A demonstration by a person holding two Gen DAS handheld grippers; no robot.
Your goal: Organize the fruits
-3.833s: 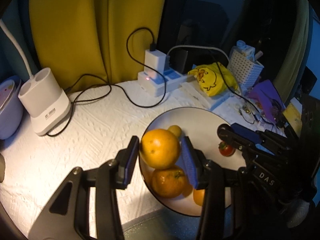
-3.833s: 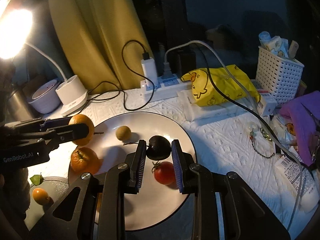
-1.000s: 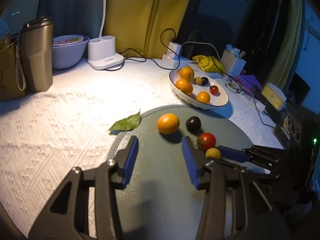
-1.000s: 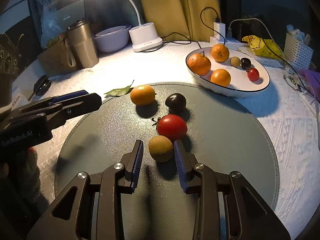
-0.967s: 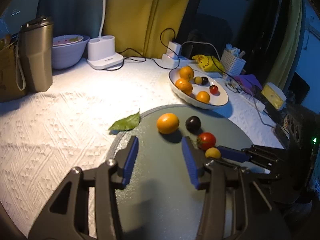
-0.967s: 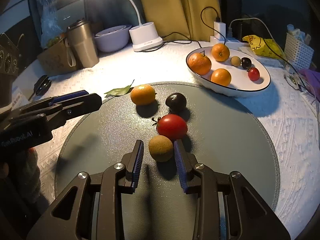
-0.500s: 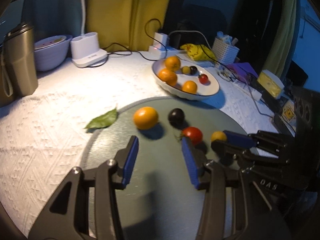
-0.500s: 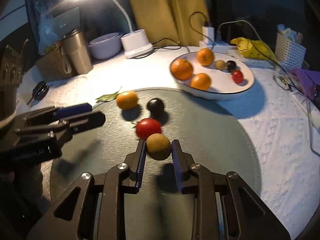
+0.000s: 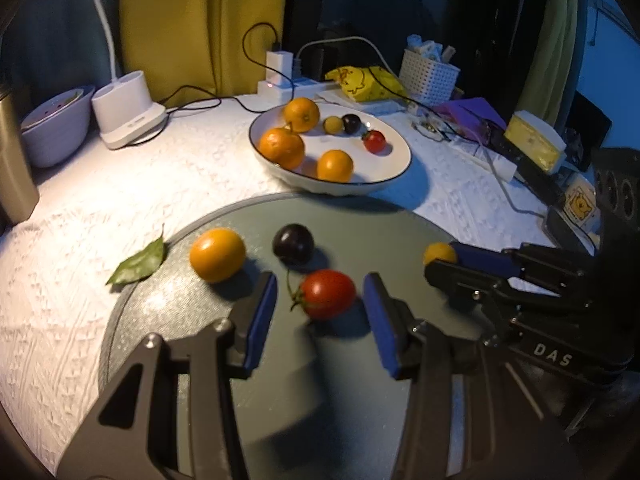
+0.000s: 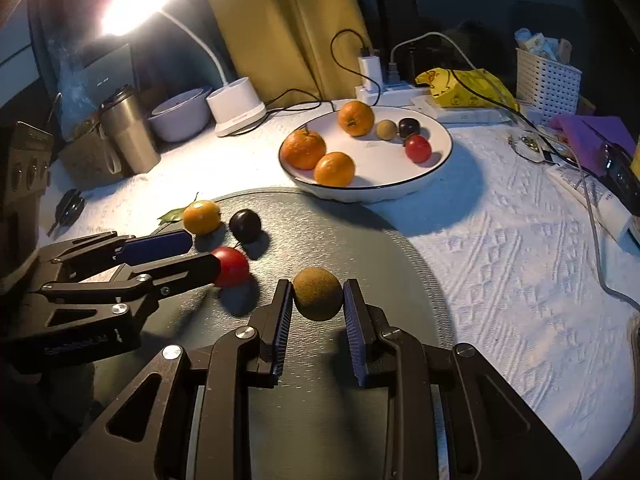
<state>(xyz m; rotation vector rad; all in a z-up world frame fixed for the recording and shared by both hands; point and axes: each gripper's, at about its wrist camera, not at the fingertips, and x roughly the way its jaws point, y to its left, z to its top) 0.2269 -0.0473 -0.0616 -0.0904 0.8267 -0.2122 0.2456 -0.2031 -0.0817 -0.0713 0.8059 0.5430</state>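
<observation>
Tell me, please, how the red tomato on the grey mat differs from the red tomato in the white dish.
The mat tomato sits between the left tongs; the dish tomato lies untouched. The mat one lies beside a dark plum, the dish one among oranges. Both are red and glossy.

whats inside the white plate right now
The white plate holds three oranges, one small brown fruit, one dark plum and one red tomato. Nothing appears hidden.

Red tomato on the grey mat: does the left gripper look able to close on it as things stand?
Probably yes. The red tomato lies between the left gripper pads, with a gap on each side, and nothing blocks them. The right gripper, shut on the brown fruit, stays off to the side.
</observation>
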